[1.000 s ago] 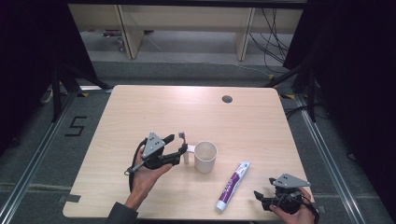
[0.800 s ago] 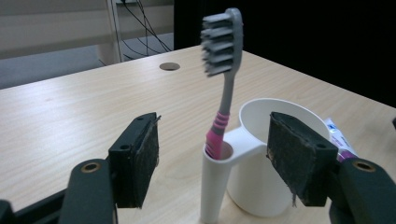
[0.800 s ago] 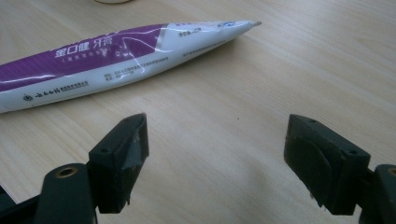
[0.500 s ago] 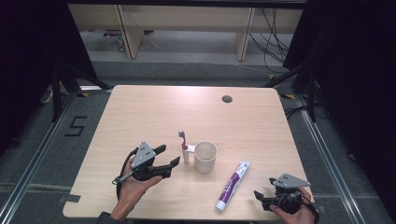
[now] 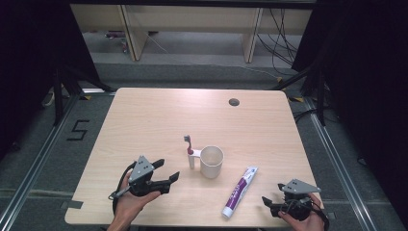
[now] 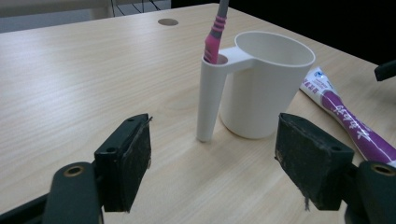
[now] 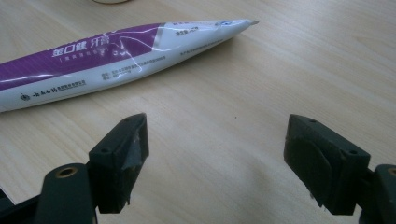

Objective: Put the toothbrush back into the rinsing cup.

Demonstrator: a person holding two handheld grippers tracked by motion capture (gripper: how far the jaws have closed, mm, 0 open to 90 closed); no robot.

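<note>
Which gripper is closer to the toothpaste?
The right gripper. It sits open just right of the toothpaste tube, near its bottom end. The left gripper, also open, is farther away on the tube's left, facing the cup.

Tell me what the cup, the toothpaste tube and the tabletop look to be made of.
Cup: probably matte white plastic, one smooth moulded piece with its side holder. Toothpaste tube: glossy flexible plastic or laminate, judging by creases and highlights. Table: pale wood-grain surface, likely laminate, smooth and faintly shiny.
</note>
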